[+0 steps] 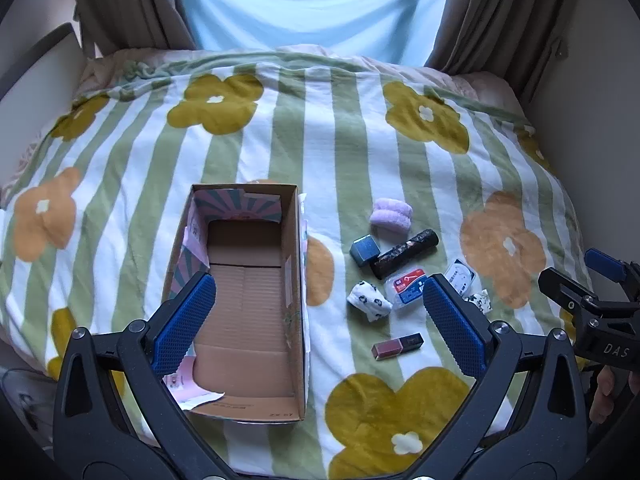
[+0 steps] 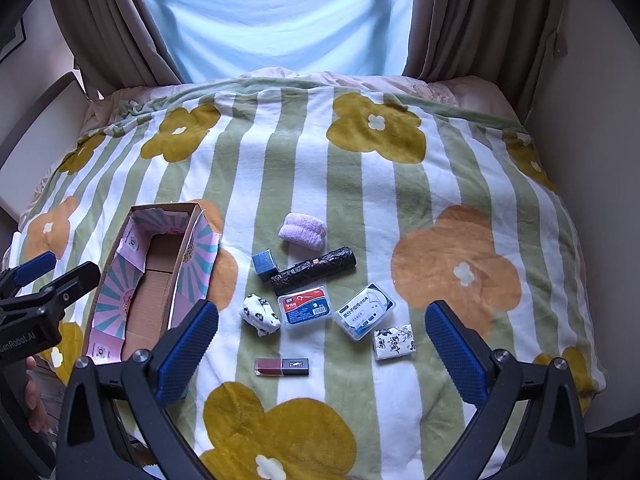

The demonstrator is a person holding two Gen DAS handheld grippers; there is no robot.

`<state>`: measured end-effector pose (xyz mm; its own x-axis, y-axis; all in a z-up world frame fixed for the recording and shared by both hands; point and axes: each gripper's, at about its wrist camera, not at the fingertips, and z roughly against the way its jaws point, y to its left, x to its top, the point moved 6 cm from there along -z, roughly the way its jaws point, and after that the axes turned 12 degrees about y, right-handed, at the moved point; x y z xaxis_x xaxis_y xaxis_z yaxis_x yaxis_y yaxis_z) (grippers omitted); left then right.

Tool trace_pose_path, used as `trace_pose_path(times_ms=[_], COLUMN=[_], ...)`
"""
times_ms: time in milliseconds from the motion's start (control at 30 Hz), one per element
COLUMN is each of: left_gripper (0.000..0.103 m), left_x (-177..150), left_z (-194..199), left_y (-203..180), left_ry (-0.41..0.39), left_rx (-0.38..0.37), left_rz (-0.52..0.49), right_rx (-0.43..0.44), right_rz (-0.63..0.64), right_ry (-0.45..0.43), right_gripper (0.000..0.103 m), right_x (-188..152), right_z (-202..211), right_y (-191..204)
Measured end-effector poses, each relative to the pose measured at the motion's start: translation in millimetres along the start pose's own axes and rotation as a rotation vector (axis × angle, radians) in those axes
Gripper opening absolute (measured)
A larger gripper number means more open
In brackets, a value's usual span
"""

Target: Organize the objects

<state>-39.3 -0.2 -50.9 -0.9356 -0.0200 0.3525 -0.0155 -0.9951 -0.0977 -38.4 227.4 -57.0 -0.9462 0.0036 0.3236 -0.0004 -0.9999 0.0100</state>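
I am over the bed, and its big flowery blanket [image 2: 360, 208] is soft, so things can sink and tip when I press on them. The open cardboard box [image 1: 244, 304] lies on my left side with nothing in it yet, and I think all the little things should go in there. They lie in a bunch on the blanket just beside the box. My left gripper [image 1: 320, 320] hangs above the box with its jaws wide and holding nothing. My right gripper [image 2: 322, 344] hangs above the bunch, jaws wide and bare too. The biggest loose thing is the long dark tube [image 2: 314, 270], which touches the small blue cube [image 2: 265, 264]. Then come the purple towel roll [image 2: 302, 232], the red floss case [image 2: 306, 312] and the clear floss case [image 2: 364, 312]. Smaller are the spotted sock [image 2: 260, 314], the tissue pack [image 2: 394, 342] and the lipstick [image 2: 282, 366]. I would start with the lipstick, since it lies alone and nearest me, coming straight down and squeezing its long sides gently.
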Motion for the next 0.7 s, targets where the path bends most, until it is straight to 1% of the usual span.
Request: trace_pose_path(times_ms=[67,200,433,700], left_gripper=[0.103,0.103,0.103,0.103], left_x=[-0.3,-0.4,-1.8,-2.3], left_z=[0.4,0.1,-2.1,-1.2], left_y=[-0.3,0.0,-3.3,1.2], left_ry=[-0.003,-0.001,0.008,0.005], left_rx=[-0.009,0.003,-0.009,0.006], left_rz=[0.0,-0.004,-0.02,-0.014], right_rx=[0.003,0.008,0.006,0.001], right_rz=[0.002,0.005,0.001,0.001], right_ry=[-0.001,0.005,-0.002,-0.006], right_gripper=[0.102,0.102,0.102,0.102], right_x=[-0.4,-1.4,-2.0,-2.6], right_z=[2.0,1.4,1.7,4.5], right_y=[-0.1,-0.2,-0.6,-0.6])
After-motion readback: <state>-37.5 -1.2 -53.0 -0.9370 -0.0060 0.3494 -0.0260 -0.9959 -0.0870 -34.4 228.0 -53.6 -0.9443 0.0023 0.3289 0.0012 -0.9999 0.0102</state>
